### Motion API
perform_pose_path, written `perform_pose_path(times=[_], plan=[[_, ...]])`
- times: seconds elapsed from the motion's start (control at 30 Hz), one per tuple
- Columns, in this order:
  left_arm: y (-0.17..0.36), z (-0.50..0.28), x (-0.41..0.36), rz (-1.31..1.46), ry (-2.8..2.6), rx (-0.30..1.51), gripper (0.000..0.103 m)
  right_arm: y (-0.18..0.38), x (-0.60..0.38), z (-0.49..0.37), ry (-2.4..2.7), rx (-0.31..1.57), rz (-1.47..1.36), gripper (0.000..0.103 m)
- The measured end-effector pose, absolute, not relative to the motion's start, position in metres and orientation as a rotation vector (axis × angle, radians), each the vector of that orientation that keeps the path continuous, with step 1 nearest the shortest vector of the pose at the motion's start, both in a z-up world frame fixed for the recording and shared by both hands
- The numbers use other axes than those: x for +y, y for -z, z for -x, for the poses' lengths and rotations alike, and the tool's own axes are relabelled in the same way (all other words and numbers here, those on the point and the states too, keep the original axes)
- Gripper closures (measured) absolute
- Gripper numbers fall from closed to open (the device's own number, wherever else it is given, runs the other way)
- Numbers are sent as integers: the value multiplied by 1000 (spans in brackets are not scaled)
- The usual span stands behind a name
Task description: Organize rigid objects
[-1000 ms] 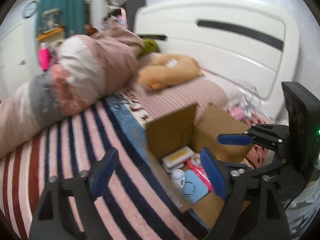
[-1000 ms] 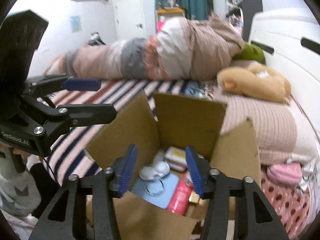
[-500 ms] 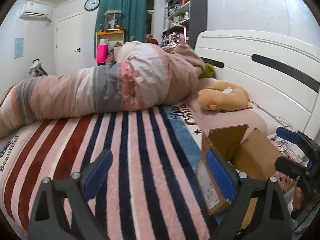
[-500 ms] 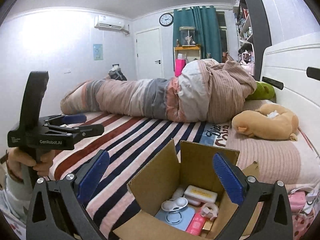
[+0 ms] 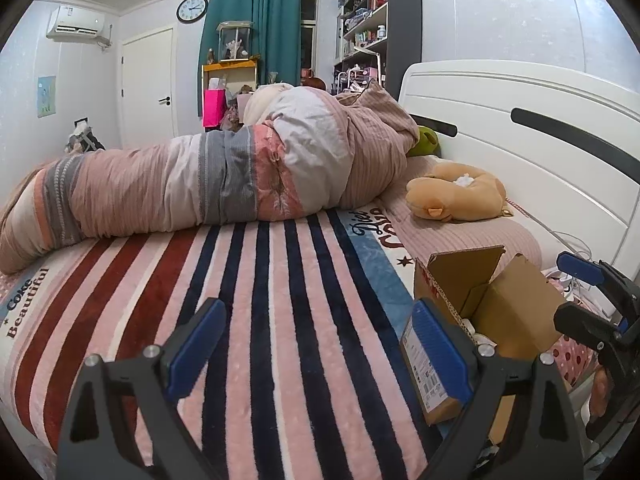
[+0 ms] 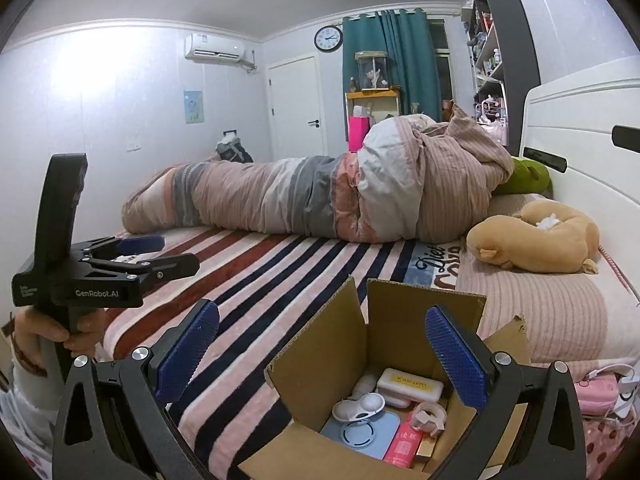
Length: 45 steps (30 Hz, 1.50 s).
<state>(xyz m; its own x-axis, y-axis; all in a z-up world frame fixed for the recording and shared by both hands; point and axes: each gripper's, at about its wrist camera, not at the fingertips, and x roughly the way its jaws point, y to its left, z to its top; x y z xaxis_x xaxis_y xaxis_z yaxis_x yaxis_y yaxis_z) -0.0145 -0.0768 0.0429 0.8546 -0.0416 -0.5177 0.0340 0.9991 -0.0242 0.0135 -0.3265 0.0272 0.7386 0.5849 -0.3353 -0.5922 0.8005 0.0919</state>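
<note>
An open cardboard box [image 6: 320, 364] stands on the striped bed near its front edge. It holds a cream case [image 6: 410, 387], a white contact lens case [image 6: 360, 406], a light blue flat item [image 6: 362, 434], a pink tube [image 6: 404, 442] and a tape roll [image 6: 430, 416]. My right gripper [image 6: 322, 354] is open and empty, raised above the box. My left gripper [image 5: 316, 346] is open and empty over the blanket, left of the box [image 5: 496, 304]; it also shows in the right wrist view [image 6: 160, 254].
A rolled quilt [image 5: 224, 180] lies across the far side of the bed. A tan plush toy [image 5: 460, 192] and a green one [image 5: 426, 142] lie by the white headboard [image 5: 520, 152]. Pink items and cables [image 6: 600, 390] sit right of the box.
Both grippers have pulled back and up from the box. The right gripper's jaws have opened wider. The left gripper has swung left, away from the box, over the blanket.
</note>
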Motion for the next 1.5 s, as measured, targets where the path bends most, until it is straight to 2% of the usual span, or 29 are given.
perform_pose_path(times=[1.5], plan=[[-41, 20, -72, 12, 15, 560, 10, -27, -312, -3, -604, 383, -9, 0]])
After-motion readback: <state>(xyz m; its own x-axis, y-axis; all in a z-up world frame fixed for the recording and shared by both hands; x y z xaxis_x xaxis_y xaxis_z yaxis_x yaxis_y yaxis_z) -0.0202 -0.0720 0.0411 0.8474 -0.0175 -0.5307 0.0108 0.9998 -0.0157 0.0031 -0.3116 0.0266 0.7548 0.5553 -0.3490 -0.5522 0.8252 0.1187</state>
